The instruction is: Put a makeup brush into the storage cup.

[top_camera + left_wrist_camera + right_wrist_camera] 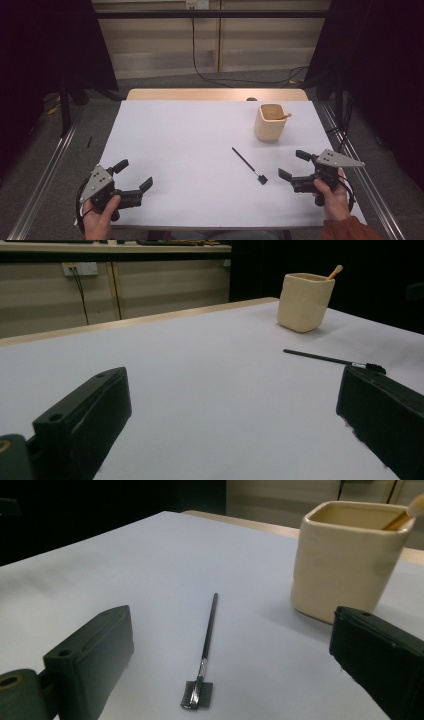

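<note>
At the lower left of the high view I hold my left gripper (135,174), a matte black tool with a grey three-cornered plate on top, its jaws standing wide apart with nothing between them. It hovers over the near left part of the smooth, pale white tabletop (190,150), whose far edge shows a strip of light wood.

Right of centre lies the thin black brush (248,165), a straight slender stick with a small flat, square comb-like head at its near end, joined by a short shiny metal collar. It lies flat on the table, slanting from upper left to lower right. In my right gripper view the brush (206,645) lies low in the middle of the frame.

Above it, upper right, stands the cream square cup (270,121) with rounded corners and a dull, slightly uneven surface; a light wooden stick (284,117) leans inside.

At the lower right, my right gripper (293,165) has its jaws parted and empty, just beside the brush head.
</note>
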A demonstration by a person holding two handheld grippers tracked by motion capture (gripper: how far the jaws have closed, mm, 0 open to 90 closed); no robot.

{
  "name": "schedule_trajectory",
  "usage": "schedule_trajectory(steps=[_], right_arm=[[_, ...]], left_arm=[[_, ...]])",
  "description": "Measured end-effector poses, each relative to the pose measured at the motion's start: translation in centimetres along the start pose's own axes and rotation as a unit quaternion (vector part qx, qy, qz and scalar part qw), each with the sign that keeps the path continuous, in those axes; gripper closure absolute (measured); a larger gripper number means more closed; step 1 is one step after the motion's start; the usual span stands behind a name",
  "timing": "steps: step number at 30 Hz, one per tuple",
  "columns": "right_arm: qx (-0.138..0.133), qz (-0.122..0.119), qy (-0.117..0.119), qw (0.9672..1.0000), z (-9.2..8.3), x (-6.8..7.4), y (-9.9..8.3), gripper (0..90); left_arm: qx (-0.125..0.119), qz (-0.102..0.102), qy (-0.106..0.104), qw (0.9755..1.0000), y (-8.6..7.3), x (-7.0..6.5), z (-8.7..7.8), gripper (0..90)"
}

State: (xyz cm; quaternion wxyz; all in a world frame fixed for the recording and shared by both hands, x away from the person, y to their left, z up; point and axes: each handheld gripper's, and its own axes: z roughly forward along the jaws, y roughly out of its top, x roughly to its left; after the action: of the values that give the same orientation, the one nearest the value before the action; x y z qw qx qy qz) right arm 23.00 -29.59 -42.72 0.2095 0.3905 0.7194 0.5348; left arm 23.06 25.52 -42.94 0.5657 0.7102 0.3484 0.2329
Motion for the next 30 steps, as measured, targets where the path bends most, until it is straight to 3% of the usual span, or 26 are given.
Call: schedule_trajectory(steps=[6,12,20,25,30], right_arm=[[-0.014,-0.006,0.014,0.9998,1.4,-0.2,2.1,3.2],[-0.006,-0.004,0.032,0.9995,3.2,-0.3,2.5,2.6],[-0.022,0.003,0.039,0.9990,4.0,-1.3,4.0,1.9],[-0.014,0.002,0.047,0.9988,4.7,-1.1,4.5,1.0],[0.000,-0.014,0.049,0.9987,5.7,-0.7,4.6,1.4]], left_arm=[[-0.001,0.001,-0.003,1.0000,0.0,-0.1,0.0,1.1],[-0.003,-0.001,-0.005,1.0000,0.0,0.0,0.0,1.1],[0.000,-0.004,-0.004,1.0000,0.0,0.1,0.0,1.1],[0.001,-0.002,-0.003,1.0000,0.0,0.1,0.0,1.1],[0.003,-0.001,-0.004,1.0000,0.0,0.1,0.0,1.1]])
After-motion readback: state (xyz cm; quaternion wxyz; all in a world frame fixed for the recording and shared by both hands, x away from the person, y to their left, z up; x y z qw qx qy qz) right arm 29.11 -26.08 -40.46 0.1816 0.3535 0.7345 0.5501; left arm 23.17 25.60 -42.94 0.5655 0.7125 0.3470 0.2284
